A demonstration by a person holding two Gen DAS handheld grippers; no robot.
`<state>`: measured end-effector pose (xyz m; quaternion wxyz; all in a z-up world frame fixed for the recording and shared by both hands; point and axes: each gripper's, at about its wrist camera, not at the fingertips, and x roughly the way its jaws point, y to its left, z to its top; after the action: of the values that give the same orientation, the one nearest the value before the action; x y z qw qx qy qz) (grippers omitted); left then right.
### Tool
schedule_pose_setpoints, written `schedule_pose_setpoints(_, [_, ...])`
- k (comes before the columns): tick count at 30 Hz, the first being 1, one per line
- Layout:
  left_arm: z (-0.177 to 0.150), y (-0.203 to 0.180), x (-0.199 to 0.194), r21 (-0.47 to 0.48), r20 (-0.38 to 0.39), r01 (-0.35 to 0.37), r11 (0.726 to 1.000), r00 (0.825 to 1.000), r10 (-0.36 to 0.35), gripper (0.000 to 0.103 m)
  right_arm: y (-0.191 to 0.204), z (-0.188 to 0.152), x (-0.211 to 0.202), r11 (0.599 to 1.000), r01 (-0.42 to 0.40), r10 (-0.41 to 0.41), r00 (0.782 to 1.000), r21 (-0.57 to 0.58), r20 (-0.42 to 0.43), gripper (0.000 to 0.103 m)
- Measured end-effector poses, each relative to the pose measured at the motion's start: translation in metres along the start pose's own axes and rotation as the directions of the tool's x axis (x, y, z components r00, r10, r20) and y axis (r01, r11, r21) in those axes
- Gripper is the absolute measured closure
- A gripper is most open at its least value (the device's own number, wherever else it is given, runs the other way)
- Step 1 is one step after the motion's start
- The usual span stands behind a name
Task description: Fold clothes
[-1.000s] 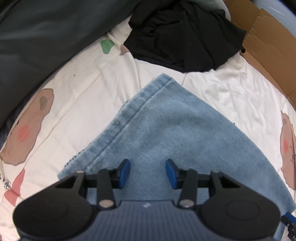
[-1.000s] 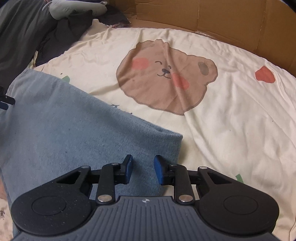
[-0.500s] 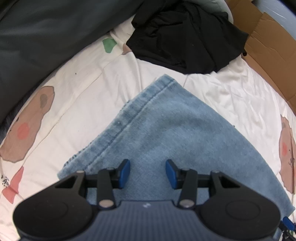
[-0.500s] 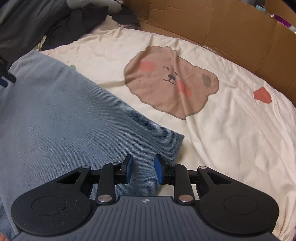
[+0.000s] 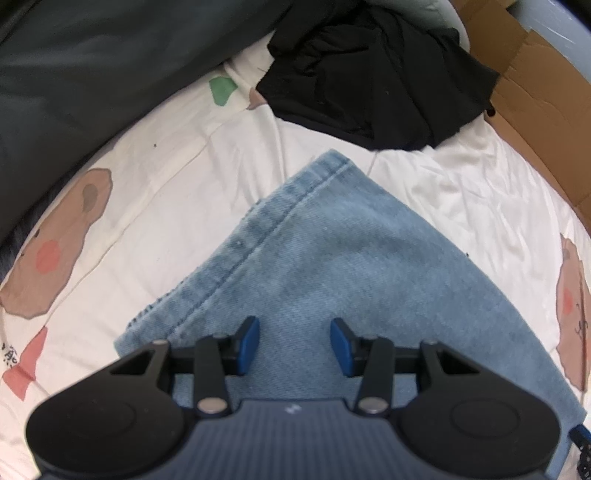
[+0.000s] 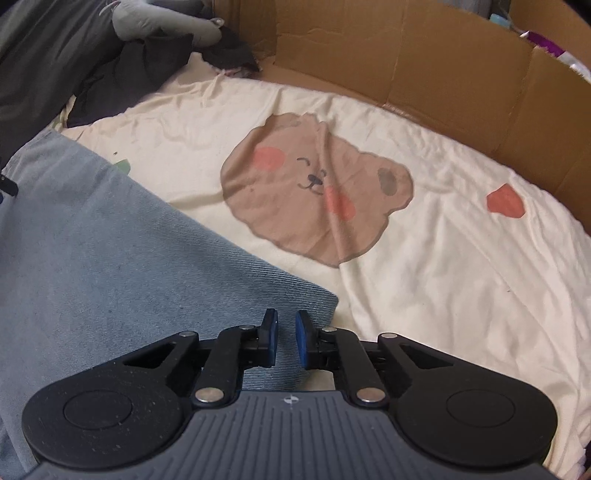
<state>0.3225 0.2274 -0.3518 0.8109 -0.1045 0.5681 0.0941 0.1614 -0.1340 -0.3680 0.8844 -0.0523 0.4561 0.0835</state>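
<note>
Home bedroom: bear-print bedsheet (image 6: 424, 266), clothes pile (image 5: 376, 70) (dark, crumpled), cardboard wall (image 6: 424, 62).

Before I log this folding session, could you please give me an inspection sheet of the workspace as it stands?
Surface: cream bedsheet with bear prints, wrinkled.
Job's things: blue denim garment lying flat on the sheet, stitched hem showing along one edge.
Clutter: crumpled black garment beyond the denim; grey cloth at the far edge.
Grippers: left gripper over the denim, jaws wide apart, empty; right gripper at the denim's corner, jaws narrowly apart, nothing between them.
Cables: nothing seen.
Surroundings: cardboard wall bordering the sheet; dark fabric on the other side.
</note>
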Motion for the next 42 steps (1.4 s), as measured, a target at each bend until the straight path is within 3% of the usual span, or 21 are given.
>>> schedule_pose_setpoints(3, [0.000,0.001,0.000,0.002,-0.002,0.007,1.000,1.000,-0.007,0.056,0.000,0.003,-0.005,1.000,0.026,-0.026,0.999,-0.006,0.027,0.086])
schedule_pose_setpoints(8, [0.000,0.002,0.001,0.006,-0.001,0.014,1.000,1.000,-0.014,0.056,-0.007,0.006,0.007,0.999,0.037,-0.037,0.999,0.005,0.003,0.086])
schedule_pose_setpoints(12, [-0.001,0.002,0.001,0.016,0.003,0.014,1.000,1.000,-0.014,0.056,-0.015,0.006,0.019,0.996,0.014,-0.011,0.999,0.084,-0.038,0.086])
schedule_pose_setpoints(15, [-0.002,0.003,0.002,0.017,0.004,0.016,1.000,1.000,-0.016,0.056,-0.011,0.007,0.025,0.999,0.020,-0.018,0.999,0.040,-0.048,0.086])
schedule_pose_setpoints(20, [-0.001,0.002,0.002,0.016,0.002,0.015,1.000,1.000,-0.015,0.056,-0.023,0.009,0.017,0.994,-0.019,0.025,0.998,0.107,-0.056,0.086])
schedule_pose_setpoints(27, [-0.001,0.003,0.003,0.015,0.000,0.018,1.000,1.000,-0.018,0.056,-0.014,-0.022,-0.015,0.986,-0.133,0.141,0.987,0.098,-0.079,0.087])
schedule_pose_setpoints(42, [0.000,0.005,0.003,0.016,-0.004,0.035,0.999,0.999,-0.034,0.056,0.014,-0.065,-0.043,0.983,-0.184,0.184,0.963,0.021,-0.195,0.087])
